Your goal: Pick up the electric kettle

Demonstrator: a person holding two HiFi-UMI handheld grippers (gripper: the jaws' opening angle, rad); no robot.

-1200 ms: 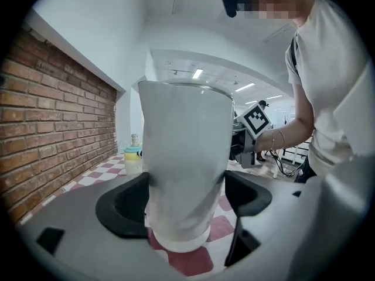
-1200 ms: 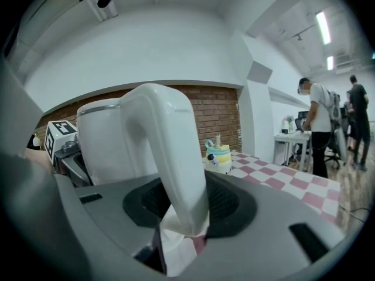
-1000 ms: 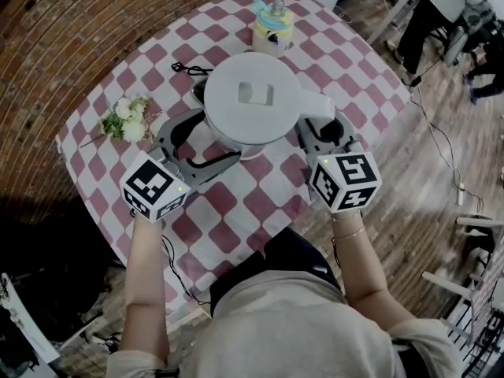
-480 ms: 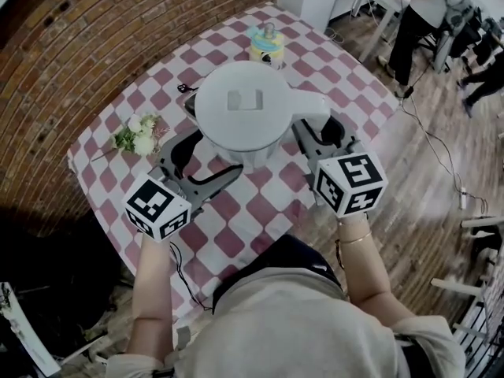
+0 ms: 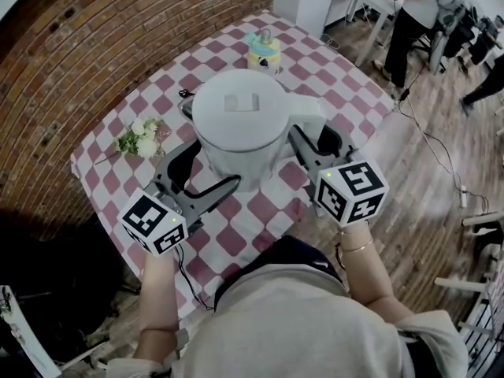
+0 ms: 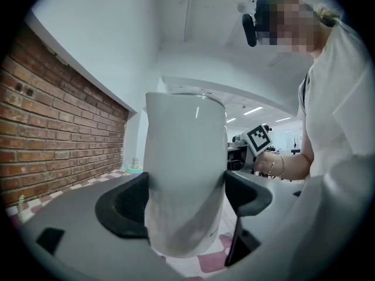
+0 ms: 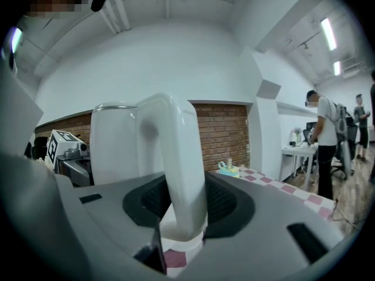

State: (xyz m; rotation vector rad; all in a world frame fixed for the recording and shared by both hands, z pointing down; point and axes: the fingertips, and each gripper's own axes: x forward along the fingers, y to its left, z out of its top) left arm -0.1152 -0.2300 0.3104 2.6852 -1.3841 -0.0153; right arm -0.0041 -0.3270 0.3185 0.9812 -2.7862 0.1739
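The white electric kettle (image 5: pixel 240 120) hangs above the red-and-white checked table (image 5: pixel 157 69), held from both sides. My left gripper (image 5: pixel 206 168) is shut on the kettle's round body (image 6: pixel 184 180), its dark pads pressing the lower wall on either side. My right gripper (image 5: pixel 319 140) is shut on the kettle's curved handle (image 7: pixel 179 168), which stands upright between the jaws. The kettle's lid faces up in the head view. Below the kettle's base the checked cloth shows in both gripper views.
A small bunch of white flowers (image 5: pixel 140 138) lies on the table at the left. A pastel toy (image 5: pixel 262 50) stands at the far edge. A black cord (image 5: pixel 185 94) lies behind the kettle. A brick wall runs along the left; a person (image 5: pixel 413 14) stands at a desk, back right.
The kettle has risen off the table toward the head camera, with both grippers going up with it. Both grips look unchanged.
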